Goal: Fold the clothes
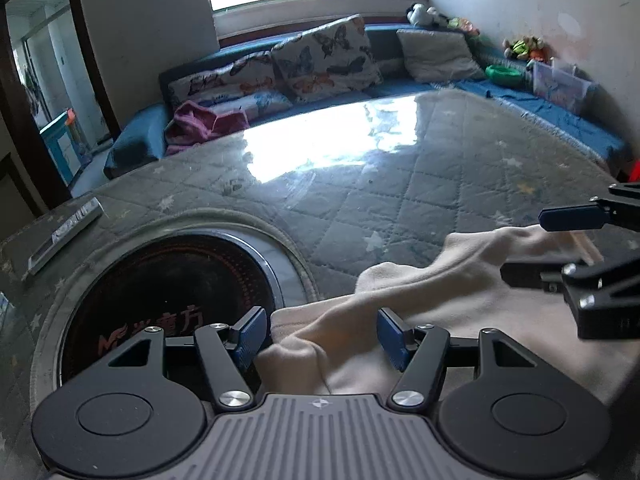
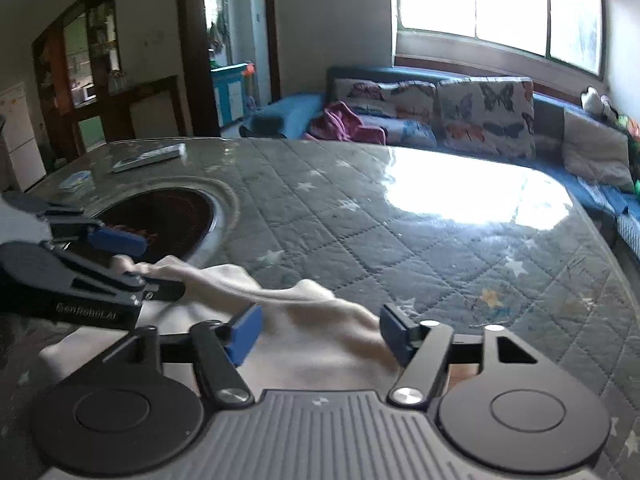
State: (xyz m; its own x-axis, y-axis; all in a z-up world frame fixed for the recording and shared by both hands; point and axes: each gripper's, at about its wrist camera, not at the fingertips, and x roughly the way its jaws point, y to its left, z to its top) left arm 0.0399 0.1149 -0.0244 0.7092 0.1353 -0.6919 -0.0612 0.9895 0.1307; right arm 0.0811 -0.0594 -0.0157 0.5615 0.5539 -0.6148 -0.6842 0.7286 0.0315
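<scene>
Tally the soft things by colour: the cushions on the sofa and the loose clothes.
Butterfly-print cushions: 2
Plain beige cushion: 1
Cream garment on the table: 1
Pink garment on the sofa: 1
Total: 5

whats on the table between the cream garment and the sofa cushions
Nothing: past the cream garment the quilted table cover runs bare under window glare to the butterfly cushions. The right wrist view shows it best.

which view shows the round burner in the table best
The left wrist view: the burner lies close, its dark disc and red lettering showing, with only its near edge hidden by the left hand-held gripper. In the right wrist view it sits farther off, flattened, partly behind that hand-held gripper.
</scene>
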